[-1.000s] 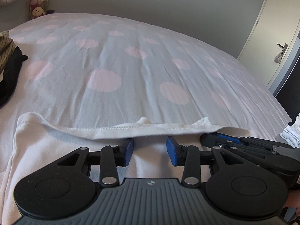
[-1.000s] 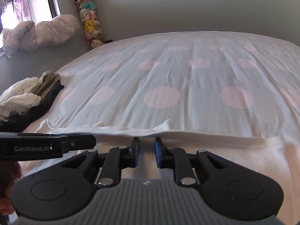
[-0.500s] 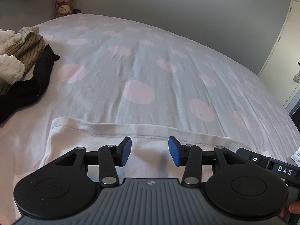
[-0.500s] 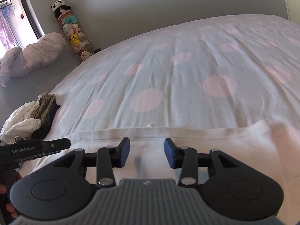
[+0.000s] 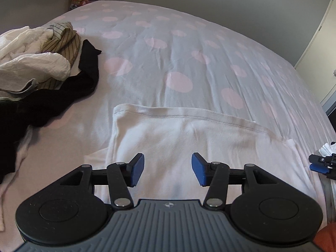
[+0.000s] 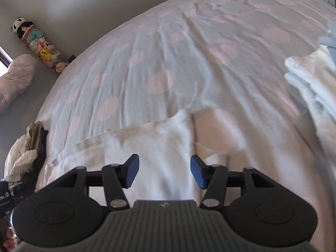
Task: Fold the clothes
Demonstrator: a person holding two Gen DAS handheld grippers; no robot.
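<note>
Lay flat on the bed [image 5: 210, 48] just ahead of both tongs: white garment [image 5: 178, 138], soft, limp, light. Left tongs [image 5: 168, 169] and right tongs [image 6: 163, 171] opening, empty. Best pinched at hemmed corners.

A pink-dotted bed [image 5: 210, 48] fills the room below grey walls [image 5: 210, 2].

White garment [image 5: 189, 138], folded flat, hem straight, on bed
</note>
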